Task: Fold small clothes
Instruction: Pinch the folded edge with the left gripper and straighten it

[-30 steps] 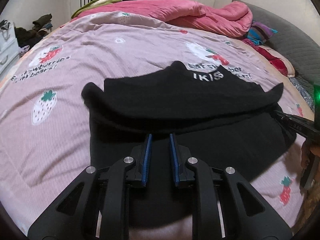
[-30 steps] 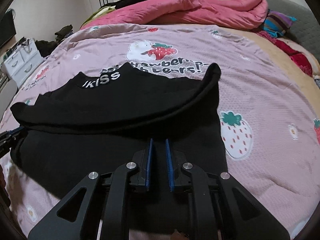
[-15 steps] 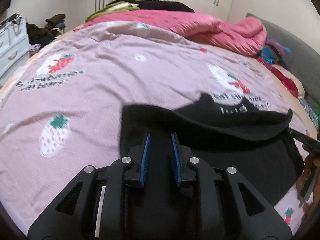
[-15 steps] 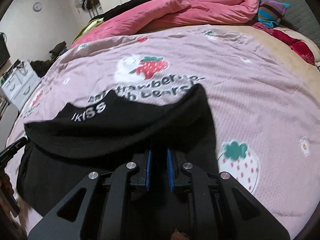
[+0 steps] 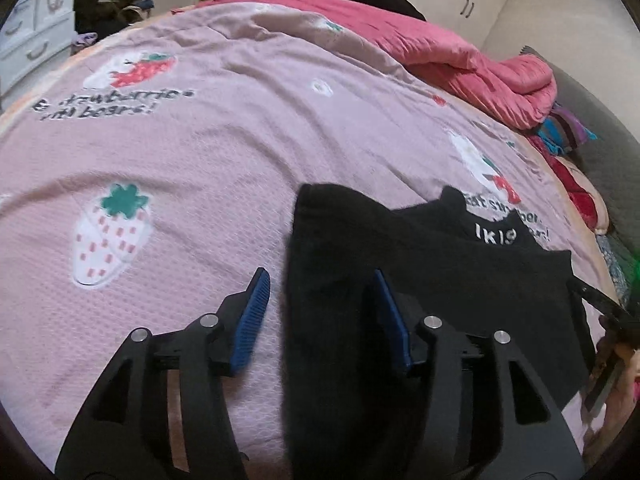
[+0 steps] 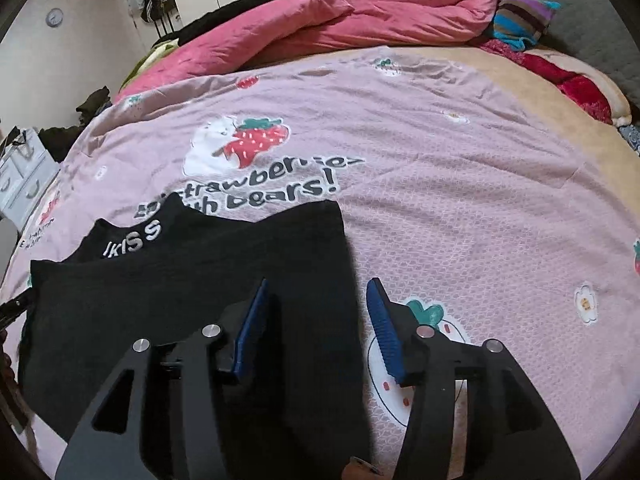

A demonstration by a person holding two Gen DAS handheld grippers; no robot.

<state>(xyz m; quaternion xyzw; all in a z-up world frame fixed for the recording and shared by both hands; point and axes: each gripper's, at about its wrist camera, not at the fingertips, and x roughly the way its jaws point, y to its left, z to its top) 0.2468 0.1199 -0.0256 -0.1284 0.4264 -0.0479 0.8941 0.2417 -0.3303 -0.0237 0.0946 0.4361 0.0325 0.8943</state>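
Your black garment [image 5: 420,280] lies on the pink strawberry bedspread [image 5: 200,160], already doubled over, w/ the white-lettered waistband [image 6: 132,242] at the far edge. Left gripper [image 5: 320,312] has just been opening: jaws stand apart, straddling the garment's left edge, pads not pressing on cloth, so nothing's held. Right gripper [image 6: 316,320] has just been opening too; its jaws sit astride the right edge, one finger over black fabric, the other over bedspread, no grip. Handling, as I judge it: it's soft, light knit, limp, no stiffness at all, so it'll sag & drape wherever you don't support it, and layers may slide apart if you pinch only the top one. Not fragile, not slippery vs. those ribbed blue pads [image 5: 252,316]. For the next fold, prob. best to take both side edges near the corners, catching all layers, and keep both sides level so the edge stays straight.
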